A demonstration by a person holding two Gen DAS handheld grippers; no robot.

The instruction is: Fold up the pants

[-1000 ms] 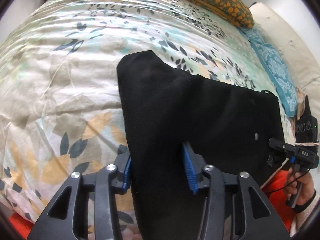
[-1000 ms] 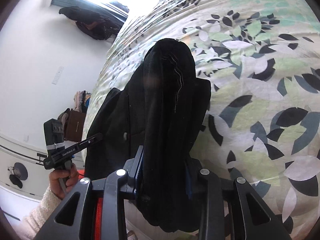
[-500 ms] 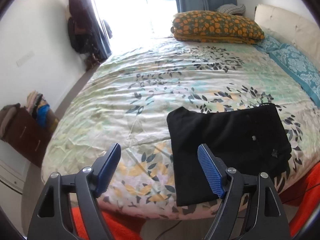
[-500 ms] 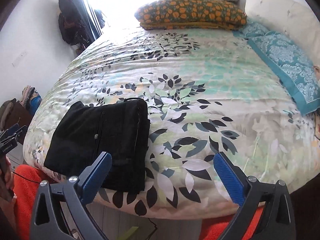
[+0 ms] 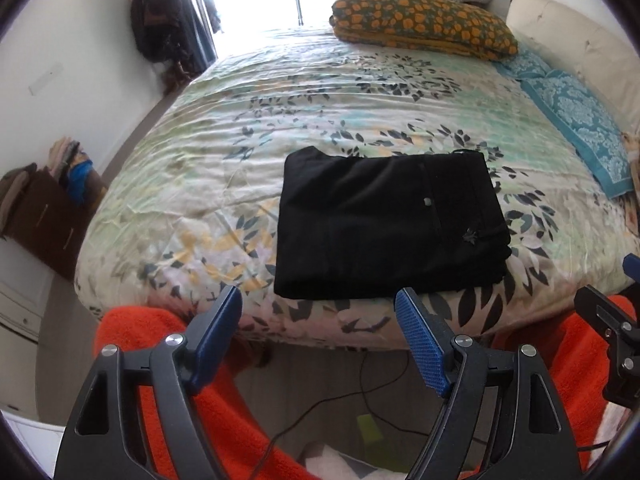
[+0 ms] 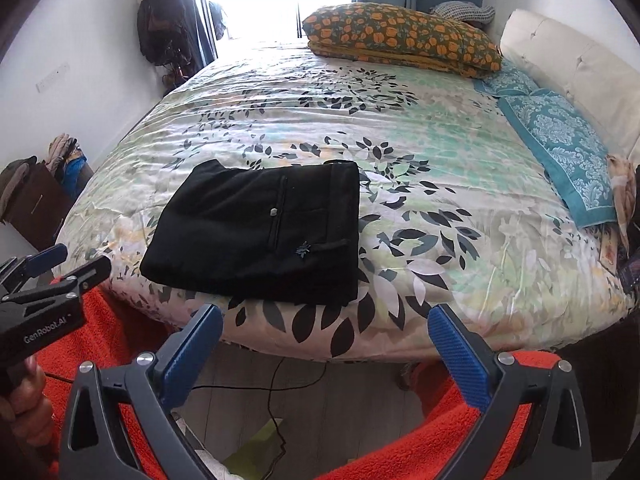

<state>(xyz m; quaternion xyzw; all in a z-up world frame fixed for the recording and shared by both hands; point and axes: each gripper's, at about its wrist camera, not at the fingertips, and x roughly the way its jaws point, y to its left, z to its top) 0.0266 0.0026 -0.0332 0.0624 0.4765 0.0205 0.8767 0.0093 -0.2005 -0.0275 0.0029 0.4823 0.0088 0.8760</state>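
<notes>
Black pants [image 5: 384, 220] lie folded into a flat rectangle near the front edge of the leaf-patterned bed [image 5: 312, 128]. The right wrist view has the pants [image 6: 256, 232] at left of centre, with a pocket button and waistband showing. My left gripper [image 5: 318, 300] is open, held back from the bed edge and above it, with nothing between its blue pads. My right gripper [image 6: 325, 314] is open wide and also empty, off the bed's front edge. Each gripper shows at the edge of the other's view: the left gripper [image 6: 60, 268] and the right gripper [image 5: 624, 280].
An orange-patterned pillow [image 6: 400, 36] lies at the far end of the bed, a teal patterned cloth [image 6: 560, 148] along the right side by a cream headboard [image 6: 572, 68]. A person's orange fleece [image 6: 100, 340] fills the foreground. A cable [image 6: 276, 384] lies on the floor. A brown dresser [image 5: 44, 216] stands left.
Both grippers have let go of the pants, opened, and drawn back and up off the bed. The pants now lie folded flat on the bedspread.
</notes>
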